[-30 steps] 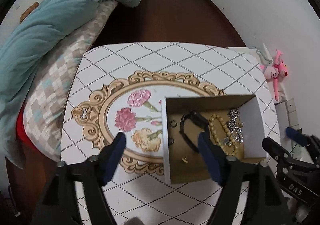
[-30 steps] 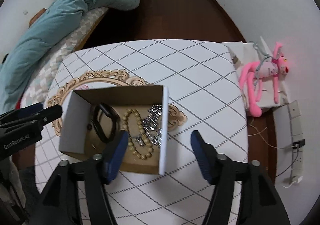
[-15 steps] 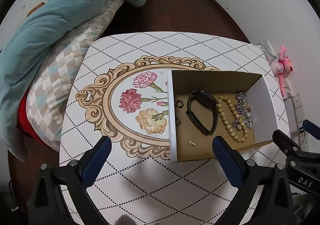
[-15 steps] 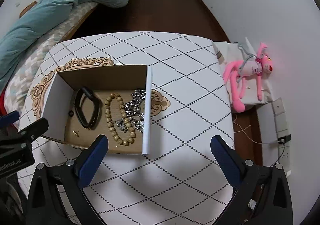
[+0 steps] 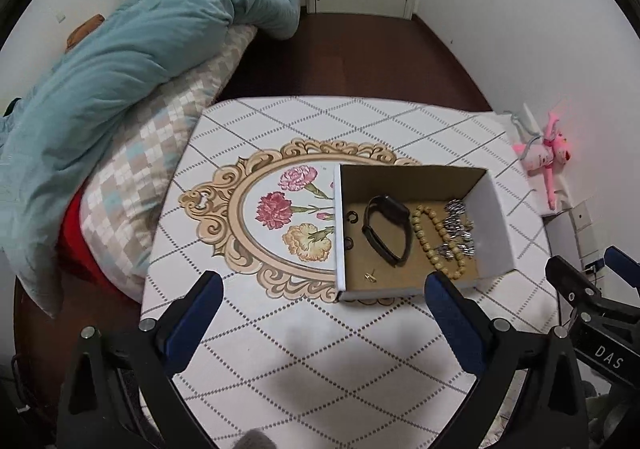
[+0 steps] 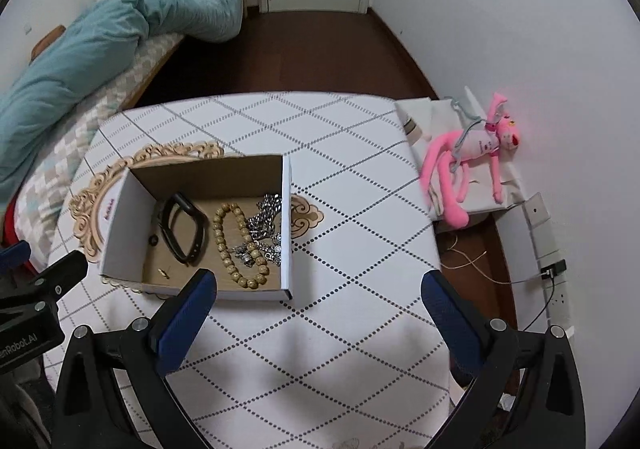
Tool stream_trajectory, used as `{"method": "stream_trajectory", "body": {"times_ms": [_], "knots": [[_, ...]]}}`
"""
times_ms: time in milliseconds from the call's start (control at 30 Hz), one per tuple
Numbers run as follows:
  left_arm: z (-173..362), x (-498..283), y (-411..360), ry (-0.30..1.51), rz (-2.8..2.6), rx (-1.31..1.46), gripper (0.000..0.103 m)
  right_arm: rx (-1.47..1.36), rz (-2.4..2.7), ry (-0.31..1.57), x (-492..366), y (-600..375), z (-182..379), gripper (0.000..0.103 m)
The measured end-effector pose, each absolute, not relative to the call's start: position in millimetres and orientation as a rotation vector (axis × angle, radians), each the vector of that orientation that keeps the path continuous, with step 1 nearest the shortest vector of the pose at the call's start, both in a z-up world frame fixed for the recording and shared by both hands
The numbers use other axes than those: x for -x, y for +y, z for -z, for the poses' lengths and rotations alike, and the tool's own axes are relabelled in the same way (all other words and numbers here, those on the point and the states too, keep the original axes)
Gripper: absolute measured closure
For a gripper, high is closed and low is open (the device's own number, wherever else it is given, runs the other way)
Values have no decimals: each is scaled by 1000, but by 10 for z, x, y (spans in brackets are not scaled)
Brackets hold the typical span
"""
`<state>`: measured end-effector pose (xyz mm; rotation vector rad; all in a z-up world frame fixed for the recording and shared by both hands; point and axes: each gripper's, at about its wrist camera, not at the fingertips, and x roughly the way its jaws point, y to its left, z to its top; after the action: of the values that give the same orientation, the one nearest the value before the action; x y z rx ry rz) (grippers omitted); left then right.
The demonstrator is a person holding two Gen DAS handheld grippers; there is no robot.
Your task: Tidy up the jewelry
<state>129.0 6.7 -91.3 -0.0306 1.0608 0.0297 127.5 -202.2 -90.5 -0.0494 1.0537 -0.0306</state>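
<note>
Bedroom setting: teal duvet on the bed at left, dark wood floor behind, white table with a diamond-dot cloth and a floral medallion near its middle.

Left gripper hovered above the table's near edge, jaws spread wide, nothing between them. Cardboard box sat right of the medallion, overlapping its border. Contents, left to right: two small dark rings against the left wall, a small gold earring near the front, a black wristband, a wooden bead bracelet, and a tangled silver chain touching the beads.

Right gripper also stood fully open and empty, just in front of the box's right front corner. Pink plush toy lay off the table at far right.

Judgement: every visible piece was already in the box, so the task looked nearly complete. If any tidying remained, separating the chain from the beads would need a narrow pinch on one link, lifted slowly, with the other gripper steadying the light box wall.
</note>
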Motion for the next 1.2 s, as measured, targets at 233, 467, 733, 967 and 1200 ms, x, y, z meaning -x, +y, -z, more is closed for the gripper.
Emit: {"method": "stream_trajectory", "body": {"times_ms": [233, 467, 733, 967, 1200], "knots": [[441, -887, 60, 986, -8, 43, 0, 41, 42, 960, -832, -2037, 357, 0], [-87, -524, 91, 910, -10, 59, 0, 37, 52, 852, -341, -2040, -272, 0], [-540, -218, 89, 841, -18, 40, 0, 31, 47, 768, 59, -2028, -810, 0], [-698, -114, 89, 828, -12, 34, 0, 34, 42, 727, 237, -2002, -1092, 0], [-675, -143, 48, 856, -13, 36, 0, 28, 38, 752, 212, -2041, -1116, 0]]}}
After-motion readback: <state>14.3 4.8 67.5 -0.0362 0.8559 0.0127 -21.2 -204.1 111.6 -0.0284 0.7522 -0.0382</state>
